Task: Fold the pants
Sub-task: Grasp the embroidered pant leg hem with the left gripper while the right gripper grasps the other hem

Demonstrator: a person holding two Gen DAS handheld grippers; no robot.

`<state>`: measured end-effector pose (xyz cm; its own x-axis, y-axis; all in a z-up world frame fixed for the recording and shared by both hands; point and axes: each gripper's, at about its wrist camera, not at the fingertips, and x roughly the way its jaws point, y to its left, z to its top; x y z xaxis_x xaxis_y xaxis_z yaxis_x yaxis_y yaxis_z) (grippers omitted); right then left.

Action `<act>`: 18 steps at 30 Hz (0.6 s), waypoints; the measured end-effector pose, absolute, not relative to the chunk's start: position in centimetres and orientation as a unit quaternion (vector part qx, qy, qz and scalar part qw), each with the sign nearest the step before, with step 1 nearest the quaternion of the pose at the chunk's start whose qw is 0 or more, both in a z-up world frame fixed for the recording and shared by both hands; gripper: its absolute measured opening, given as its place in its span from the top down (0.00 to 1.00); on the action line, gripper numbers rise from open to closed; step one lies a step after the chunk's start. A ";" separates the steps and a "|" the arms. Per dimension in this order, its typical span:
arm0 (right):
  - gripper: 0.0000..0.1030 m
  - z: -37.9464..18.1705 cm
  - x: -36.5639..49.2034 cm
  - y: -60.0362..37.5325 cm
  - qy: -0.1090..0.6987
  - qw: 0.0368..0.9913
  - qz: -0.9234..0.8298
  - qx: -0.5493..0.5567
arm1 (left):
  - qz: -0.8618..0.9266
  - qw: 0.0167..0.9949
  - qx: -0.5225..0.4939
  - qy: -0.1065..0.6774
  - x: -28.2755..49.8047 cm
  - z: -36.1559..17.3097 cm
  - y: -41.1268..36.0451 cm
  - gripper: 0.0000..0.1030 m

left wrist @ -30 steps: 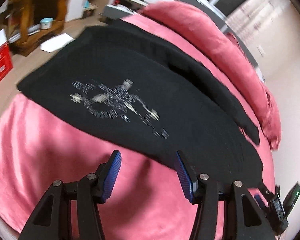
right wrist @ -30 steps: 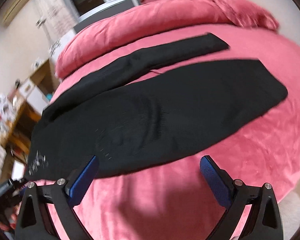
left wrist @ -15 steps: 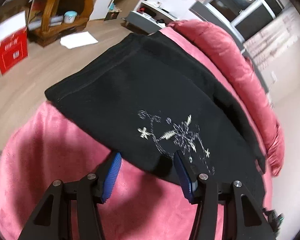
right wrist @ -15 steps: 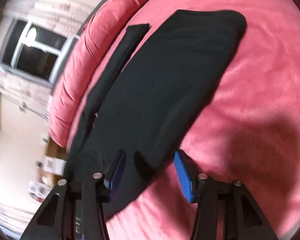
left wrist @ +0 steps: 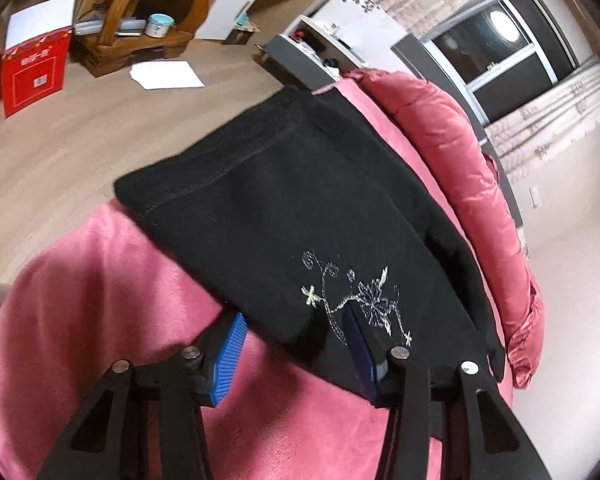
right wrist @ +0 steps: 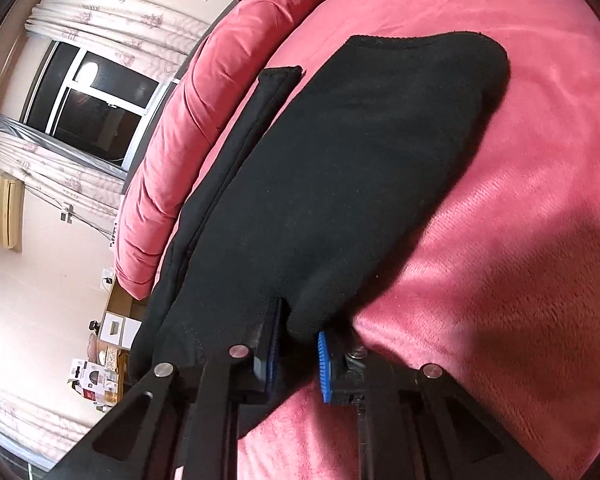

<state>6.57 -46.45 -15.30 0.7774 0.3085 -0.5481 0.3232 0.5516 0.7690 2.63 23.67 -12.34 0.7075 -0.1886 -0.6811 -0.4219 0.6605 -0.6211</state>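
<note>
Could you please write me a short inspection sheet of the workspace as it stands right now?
Surface: pink blanket over a bed.
Job's things: black pants lying flat, embroidered flower near the edge.
Clutter: rolled pink duvet alongside.
Grippers: left tool open astride the pants' edge; right tool nearly shut around a fabric fold.
Cables: nothing seen.
Surroundings: red box, paper on floor, window.

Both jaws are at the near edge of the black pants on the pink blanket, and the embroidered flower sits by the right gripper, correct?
Not quite. The embroidered flower sits by the left gripper, as the left wrist view shows. The rest holds: black pants, pink blanket.
</note>
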 end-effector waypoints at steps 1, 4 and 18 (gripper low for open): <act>0.86 -15.3 6.7 -46.4 0.333 0.815 -0.004 0.474 | 0.073 0.829 -0.410 0.374 2.6 -12.4 23.8 0.52; 0.86 -15.5 6.2 -46.7 0.332 0.817 -0.004 0.471 | 0.068 0.820 -0.427 0.376 3.1 -12.9 24.5 0.52; 0.92 -12.7 5.8 -46.9 0.348 0.834 -0.043 0.427 | 0.079 0.824 -0.395 0.397 3.6 -10.2 25.2 0.93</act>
<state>5.78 -46.91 -12.66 0.7540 0.2259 -0.6168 0.3680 0.6325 0.6816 3.58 25.23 -10.25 0.6721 -0.1840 -0.7172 -0.4441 0.6749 -0.5893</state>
